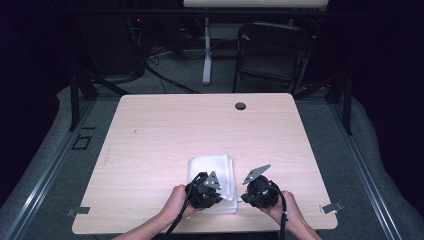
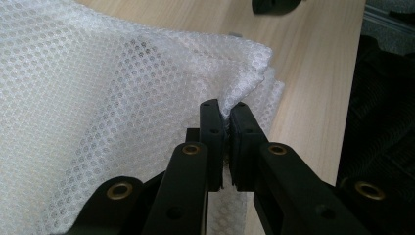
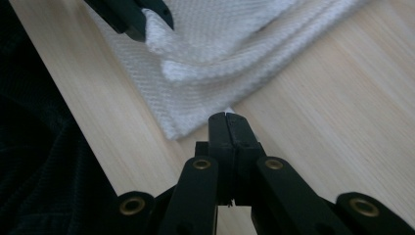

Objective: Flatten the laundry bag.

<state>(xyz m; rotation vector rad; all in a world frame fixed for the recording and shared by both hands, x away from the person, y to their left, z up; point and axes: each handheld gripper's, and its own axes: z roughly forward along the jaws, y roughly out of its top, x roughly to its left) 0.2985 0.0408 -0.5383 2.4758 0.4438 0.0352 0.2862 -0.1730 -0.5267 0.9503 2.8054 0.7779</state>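
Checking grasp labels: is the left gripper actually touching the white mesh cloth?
Touching. In the left gripper view, the left gripper has its jaws closed on an edge fold of the white mesh cloth, fabric pinched between the pads.

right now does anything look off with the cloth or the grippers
One thing: the right gripper has its jaws shut at the corner of the white mesh cloth, and whether they caught any fabric is hard to tell. The left gripper clearly pinches a folded corner. The layers lie slightly fanned at that edge.

A folded mesh cloth (image 1: 212,175) lies on the table (image 1: 165,130) near its front edge, a folding chair (image 1: 270,50) standing behind.
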